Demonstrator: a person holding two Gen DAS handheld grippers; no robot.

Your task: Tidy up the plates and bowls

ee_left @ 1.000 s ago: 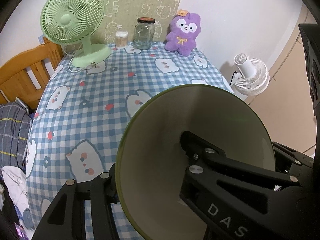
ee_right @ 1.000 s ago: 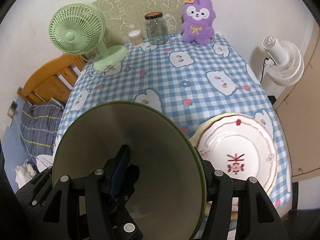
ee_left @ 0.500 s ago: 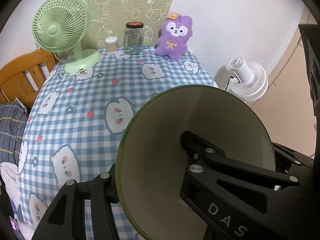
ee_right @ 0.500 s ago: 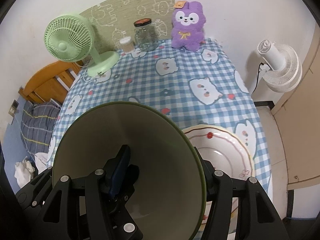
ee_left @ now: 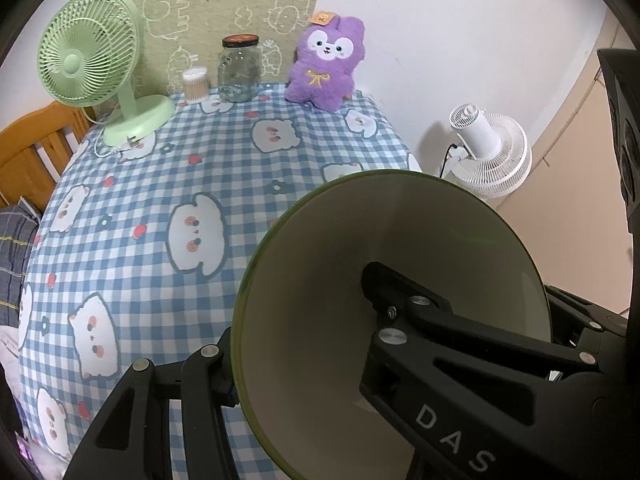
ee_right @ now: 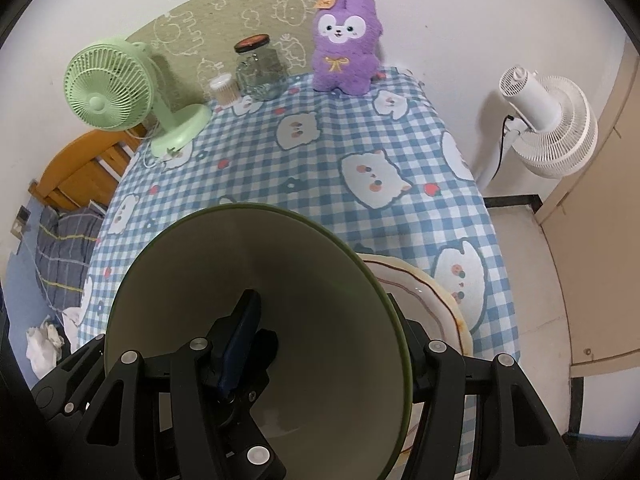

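Bowl (ee_left: 320, 280), cream inside, green rim: my left gripper (ee_left: 296, 344) and right gripper (ee_right: 320, 360) each clamp one.

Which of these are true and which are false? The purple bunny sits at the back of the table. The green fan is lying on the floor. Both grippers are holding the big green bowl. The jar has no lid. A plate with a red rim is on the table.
1. The purple bunny sits at the back of the table. True.
2. The green fan is lying on the floor. False: it stands upright on the table; the white fan is the one beside the table.
3. Both grippers hold the big green bowl. True: the left gripper and the right gripper each clamp its wall.
4. The jar has no lid. False: a dark lid is on it.
5. A plate with a red rim is on the table. True.
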